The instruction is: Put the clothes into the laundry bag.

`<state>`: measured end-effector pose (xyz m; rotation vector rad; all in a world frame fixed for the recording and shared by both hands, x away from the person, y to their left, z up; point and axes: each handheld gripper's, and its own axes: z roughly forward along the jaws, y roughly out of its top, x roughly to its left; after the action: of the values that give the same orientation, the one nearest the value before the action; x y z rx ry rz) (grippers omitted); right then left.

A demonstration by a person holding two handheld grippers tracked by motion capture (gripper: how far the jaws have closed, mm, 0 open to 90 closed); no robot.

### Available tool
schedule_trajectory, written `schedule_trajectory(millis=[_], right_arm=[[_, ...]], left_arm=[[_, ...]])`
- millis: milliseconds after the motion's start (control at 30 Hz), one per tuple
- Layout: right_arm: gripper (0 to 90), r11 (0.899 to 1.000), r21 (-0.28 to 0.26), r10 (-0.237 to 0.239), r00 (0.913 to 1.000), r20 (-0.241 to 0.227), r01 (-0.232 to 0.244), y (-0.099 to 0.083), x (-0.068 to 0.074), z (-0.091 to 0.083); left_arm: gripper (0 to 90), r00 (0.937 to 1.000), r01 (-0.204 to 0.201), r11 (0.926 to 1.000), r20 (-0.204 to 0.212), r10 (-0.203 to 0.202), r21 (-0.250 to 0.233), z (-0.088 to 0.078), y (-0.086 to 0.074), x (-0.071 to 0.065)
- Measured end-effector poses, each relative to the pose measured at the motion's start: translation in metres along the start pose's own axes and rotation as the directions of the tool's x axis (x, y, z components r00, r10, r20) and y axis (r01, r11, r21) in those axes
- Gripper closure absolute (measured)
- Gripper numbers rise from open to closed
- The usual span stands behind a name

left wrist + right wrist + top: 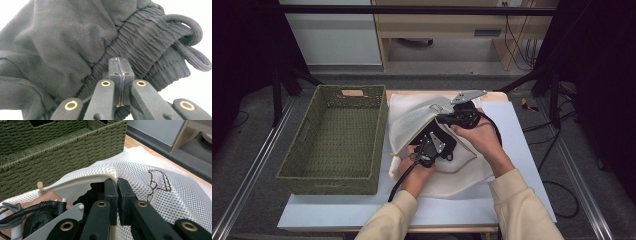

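Two claws clenched | left claw (119, 65) grips black garment (75, 42) | right claw (117, 185) pinches mesh bag (155, 180) rim

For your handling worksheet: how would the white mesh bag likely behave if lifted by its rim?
The white mesh bag would probably sag and fold, since it already drapes in soft creases. It looks light, being open netting. The black garment inside would likely weigh it down.

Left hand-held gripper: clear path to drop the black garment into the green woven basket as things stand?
Probably not yet. The left hand-held gripper is shut on the black elastic-waist garment inside the white mesh laundry bag, whose rim the right hand-held gripper pinches; the green woven basket sits open beside it.
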<state>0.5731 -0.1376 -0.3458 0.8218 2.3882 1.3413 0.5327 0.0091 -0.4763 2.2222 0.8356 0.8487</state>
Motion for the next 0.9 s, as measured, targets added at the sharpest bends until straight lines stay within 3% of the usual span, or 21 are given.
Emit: schedule_trajectory(millis=[367,600,900], right_arm=[[87.5,1.000,0.009,-0.016,0.9999,0.006,0.016,-0.002,0.002,-0.003],[87.5,1.000,0.010,-0.028,0.9996,0.006,0.028,-0.007,0.009,-0.008],[87.5,0.999,-0.001,-0.045,0.9990,0.009,0.045,-0.012,0.020,-0.013]], left_arm=[[89.8,0.9994,0.000,0.9986,0.035,0.001,-0.053,-0.024,-0.001,-0.009],[89.9,0.9942,0.015,0.9959,0.107,-0.006,-0.089,-0.058,-0.004,-0.017],[89.9,0.9847,0.045,0.9884,0.173,-0.019,-0.145,-0.102,-0.010,-0.014]])
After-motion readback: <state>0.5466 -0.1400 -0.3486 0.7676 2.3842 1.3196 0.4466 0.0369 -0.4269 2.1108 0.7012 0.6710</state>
